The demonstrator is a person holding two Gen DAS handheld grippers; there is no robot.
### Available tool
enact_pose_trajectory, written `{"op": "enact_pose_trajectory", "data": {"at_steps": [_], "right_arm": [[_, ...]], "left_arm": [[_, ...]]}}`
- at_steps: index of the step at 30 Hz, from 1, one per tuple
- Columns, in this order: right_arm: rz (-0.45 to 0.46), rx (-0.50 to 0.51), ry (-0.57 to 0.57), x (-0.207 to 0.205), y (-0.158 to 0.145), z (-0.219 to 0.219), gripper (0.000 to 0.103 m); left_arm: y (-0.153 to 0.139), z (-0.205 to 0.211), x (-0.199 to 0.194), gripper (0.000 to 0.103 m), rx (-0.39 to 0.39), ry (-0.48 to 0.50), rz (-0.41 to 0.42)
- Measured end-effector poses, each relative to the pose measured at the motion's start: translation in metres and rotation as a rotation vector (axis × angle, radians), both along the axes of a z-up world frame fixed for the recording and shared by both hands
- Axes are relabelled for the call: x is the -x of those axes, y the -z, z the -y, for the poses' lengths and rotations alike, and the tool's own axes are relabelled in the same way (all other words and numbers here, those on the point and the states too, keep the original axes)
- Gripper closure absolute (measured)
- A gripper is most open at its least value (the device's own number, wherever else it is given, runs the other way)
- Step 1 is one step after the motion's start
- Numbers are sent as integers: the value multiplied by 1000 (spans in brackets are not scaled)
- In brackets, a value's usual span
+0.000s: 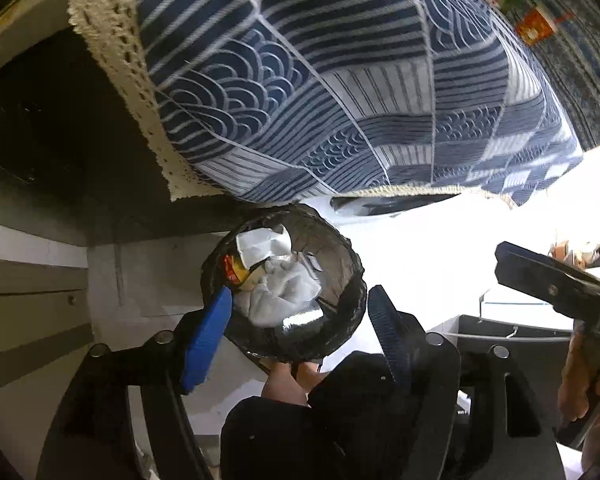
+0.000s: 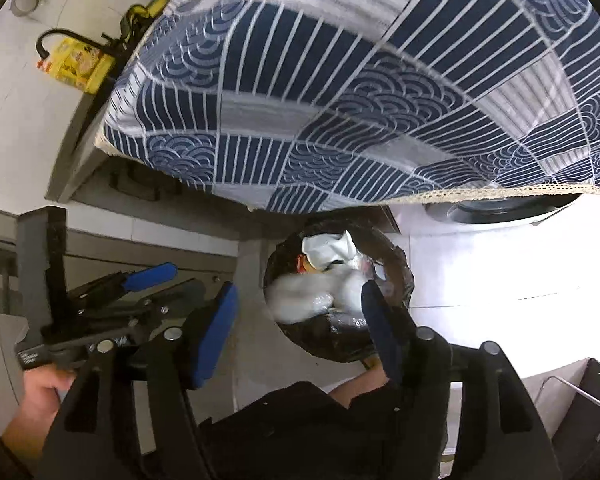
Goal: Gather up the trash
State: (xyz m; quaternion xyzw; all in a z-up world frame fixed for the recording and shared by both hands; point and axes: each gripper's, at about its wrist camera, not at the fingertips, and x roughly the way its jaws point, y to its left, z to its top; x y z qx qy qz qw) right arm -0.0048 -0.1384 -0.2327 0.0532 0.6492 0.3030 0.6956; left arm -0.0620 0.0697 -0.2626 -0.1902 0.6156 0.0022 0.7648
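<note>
A round bin lined with a black bag stands on the pale floor below the table edge. Inside lie crumpled white tissue, a white cup and a red and yellow wrapper. My left gripper hangs open just above the bin, its blue pads on either side of the opening, with nothing between them. In the right wrist view the same bin holds the white trash. My right gripper is also open and empty over it. The left gripper shows beside it at the left.
A blue and white patterned tablecloth with a cream lace hem overhangs the bin. A white appliance stands at the right. A yellow packet lies on the floor at the far left. A dark box sits at the lower right. The person's dark-clad leg is below.
</note>
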Motion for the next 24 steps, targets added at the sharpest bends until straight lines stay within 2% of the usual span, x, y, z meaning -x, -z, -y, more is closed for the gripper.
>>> {"op": "enact_pose_trajectory", "data": {"at_steps": [2,4,5,12,13,14,15,16,19,21,24], "right_arm": [[13,11,13,0,-4,5,31],[26,8,39,1,-10,12,30],[31,4,43,1,-14,14,26],[70,-18,52,2,-39,26,21],[81,-23,40,1,-44,27,16],[90,-24,28,1,-48,28,9],[99,-25,20,0,-53,29,6],[107,-27,15,0,-59,32,5],[145,-26,1,-1,-74,39,5],[182,-17,-4,-3,-86,43,5],[216,-34,-10,-6,-102,49,5]], "left_arm": [[-5,-3,-1,35,-5,-6,11],[-11,-5,-2,35,-7,-11,23],[-15,-6,-2,35,-9,-13,27],[-43,3,0,35,-41,-4,72],[-51,5,2,34,-57,-9,87],[-56,7,2,32,-63,-13,93],[-61,8,3,23,-64,-21,96],[-66,9,3,21,-58,-27,99],[-85,16,4,20,-60,-35,116],[-100,22,3,14,-91,-32,132],[-121,26,4,11,-112,-55,164]]}}
